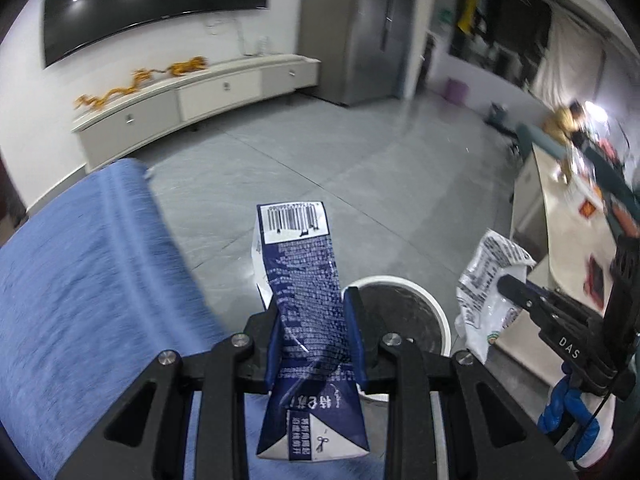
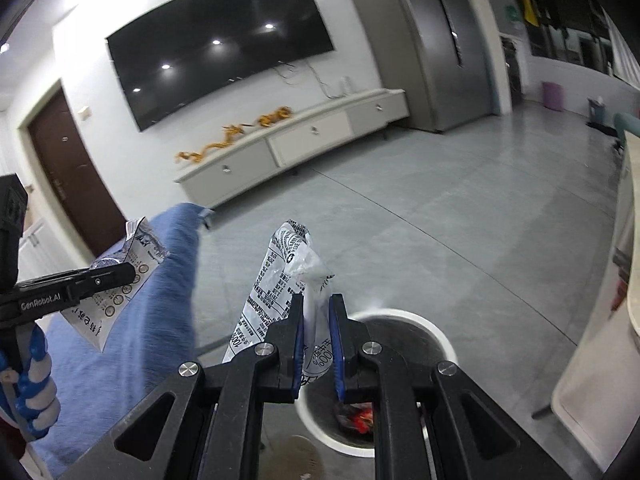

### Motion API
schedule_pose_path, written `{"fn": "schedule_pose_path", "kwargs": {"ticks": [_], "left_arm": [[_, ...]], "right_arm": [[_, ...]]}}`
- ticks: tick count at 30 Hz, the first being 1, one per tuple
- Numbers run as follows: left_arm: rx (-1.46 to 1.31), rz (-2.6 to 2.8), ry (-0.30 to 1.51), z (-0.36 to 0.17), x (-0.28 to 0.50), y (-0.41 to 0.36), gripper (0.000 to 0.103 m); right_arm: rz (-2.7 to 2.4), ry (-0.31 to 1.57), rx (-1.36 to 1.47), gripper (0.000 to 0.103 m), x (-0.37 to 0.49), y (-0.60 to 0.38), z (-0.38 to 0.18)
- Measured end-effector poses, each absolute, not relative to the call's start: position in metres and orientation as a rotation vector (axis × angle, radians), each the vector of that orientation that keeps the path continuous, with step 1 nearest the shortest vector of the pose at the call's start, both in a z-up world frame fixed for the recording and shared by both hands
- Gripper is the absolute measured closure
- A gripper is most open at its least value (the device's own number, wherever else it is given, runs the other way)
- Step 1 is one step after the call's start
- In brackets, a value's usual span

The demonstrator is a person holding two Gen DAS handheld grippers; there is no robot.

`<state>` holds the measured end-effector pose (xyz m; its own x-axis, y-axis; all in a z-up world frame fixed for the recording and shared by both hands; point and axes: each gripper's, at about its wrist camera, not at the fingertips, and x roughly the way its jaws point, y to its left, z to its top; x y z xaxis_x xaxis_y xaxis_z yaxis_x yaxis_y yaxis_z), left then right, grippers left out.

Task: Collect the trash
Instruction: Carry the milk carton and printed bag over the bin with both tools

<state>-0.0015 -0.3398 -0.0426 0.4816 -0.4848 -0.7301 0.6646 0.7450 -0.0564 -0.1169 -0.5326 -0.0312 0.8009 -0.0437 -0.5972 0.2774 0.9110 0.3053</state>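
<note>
My left gripper [image 1: 314, 300] is shut on a flattened dark blue carton [image 1: 304, 276] with white print and a barcode on its far end. In the right wrist view the same left gripper [image 2: 128, 270] comes in from the left with the carton [image 2: 120, 292], held by a blue-gloved hand [image 2: 34, 392]. My right gripper [image 2: 316, 300] is shut on a crumpled white plastic wrapper [image 2: 280, 280] with black print. In the left wrist view it [image 1: 504, 282] enters from the right with the wrapper [image 1: 484, 280]. Both hang above a round white bin [image 2: 436, 332] with a dark liner; red trash [image 2: 360, 418] lies inside.
A blue sofa arm [image 1: 88, 280] fills the left side. A beige table [image 1: 560, 240] with clutter stands at the right. Grey tiled floor [image 1: 320, 160] stretches to a low white TV cabinet [image 1: 192, 100] under a wall-mounted screen [image 2: 216, 48]. A purple bin [image 1: 456, 90] stands far back.
</note>
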Motion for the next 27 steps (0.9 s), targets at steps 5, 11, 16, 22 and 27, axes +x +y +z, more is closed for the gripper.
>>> {"fn": "schedule_pose_path", "kwargs": {"ticks": [5, 11, 16, 22, 27], "left_arm": [[0.330, -0.755, 0.814, -0.066, -0.010, -0.386, 0.076], [0.384, -0.780, 0.835, -0.089, -0.010, -0.419, 0.076], [0.420, -0.774, 0.864, -0.109, -0.003, -0.435, 0.076], [0.443, -0.771, 0.933, -0.135, 0.005, -0.451, 0.076], [0.447, -0.774, 0.973, -0.146, 0.010, -0.463, 0.076]], "right_arm": [[-0.212, 0.671, 0.421, 0.091, -0.113, -0.550, -0.054], [-0.234, 0.706, 0.435, 0.091, -0.107, -0.556, -0.065], [-0.252, 0.742, 0.448, 0.091, -0.104, -0.565, -0.081], [-0.272, 0.783, 0.464, 0.091, -0.097, -0.573, -0.097], [-0.287, 0.803, 0.474, 0.091, -0.096, -0.580, -0.106]]}}
